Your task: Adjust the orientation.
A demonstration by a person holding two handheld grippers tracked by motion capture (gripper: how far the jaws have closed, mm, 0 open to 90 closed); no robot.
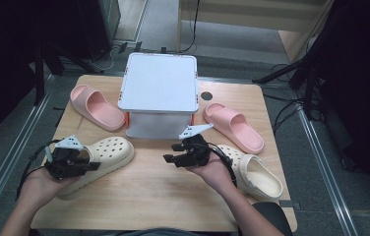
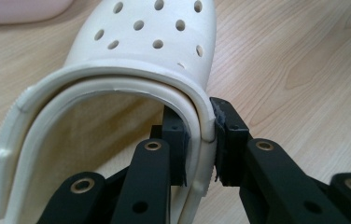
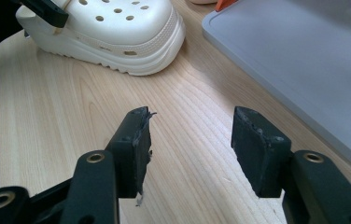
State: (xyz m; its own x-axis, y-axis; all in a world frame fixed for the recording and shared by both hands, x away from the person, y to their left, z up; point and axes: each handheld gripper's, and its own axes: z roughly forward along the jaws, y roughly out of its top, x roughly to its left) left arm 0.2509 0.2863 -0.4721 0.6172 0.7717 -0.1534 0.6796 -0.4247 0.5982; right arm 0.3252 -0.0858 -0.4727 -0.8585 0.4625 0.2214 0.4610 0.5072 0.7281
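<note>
1. Jaws of my left gripper [image 2: 200,144] clamp the cream clog [image 2: 136,60] wall on the table [image 1: 163,187]; right gripper [image 3: 190,149] jaws stand apart, empty.
2. Grasp looks made; I judge lifting remains.

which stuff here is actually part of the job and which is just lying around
In the job: left tongs, shut on the side wall of the cream clog.

Lying about: second cream clog, two pink slides, white lidded box, open right tongs.

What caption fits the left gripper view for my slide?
Left gripper pinching the side wall of a cream clog.
</note>
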